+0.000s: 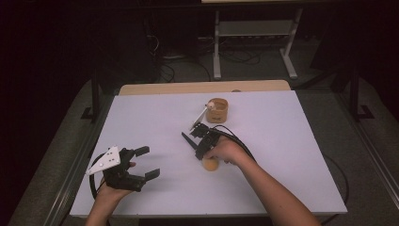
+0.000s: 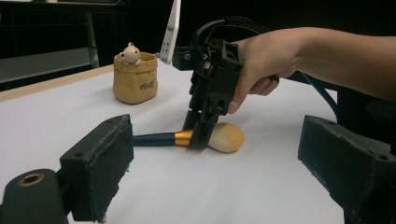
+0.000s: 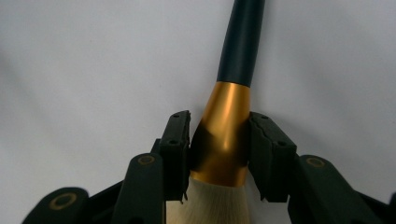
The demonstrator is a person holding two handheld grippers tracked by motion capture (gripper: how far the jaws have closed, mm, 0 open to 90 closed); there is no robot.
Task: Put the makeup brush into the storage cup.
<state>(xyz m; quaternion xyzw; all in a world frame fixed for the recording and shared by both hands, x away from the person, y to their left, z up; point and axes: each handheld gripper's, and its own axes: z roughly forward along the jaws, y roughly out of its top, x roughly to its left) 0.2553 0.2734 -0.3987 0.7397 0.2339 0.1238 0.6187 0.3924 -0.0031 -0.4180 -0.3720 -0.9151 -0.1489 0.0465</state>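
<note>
We have the right tool (image 3: 219, 144) clamped on the gold collar of the makeup brush (image 2: 187, 138), which lies flat on the desk (image 1: 282, 155). That collar tapers and looks slick, so we risk the brush sliding or pivoting out as we lift. Our left tool (image 1: 147, 163) rests apart, holding nothing.

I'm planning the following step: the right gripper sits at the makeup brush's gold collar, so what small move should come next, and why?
Probably a short, straight lift. The right gripper has its pads pressed on both sides of the gold collar of the makeup brush, which lies flat on the white table. The tan pot stands beyond it, apart; the left gripper rests open, away.
</note>
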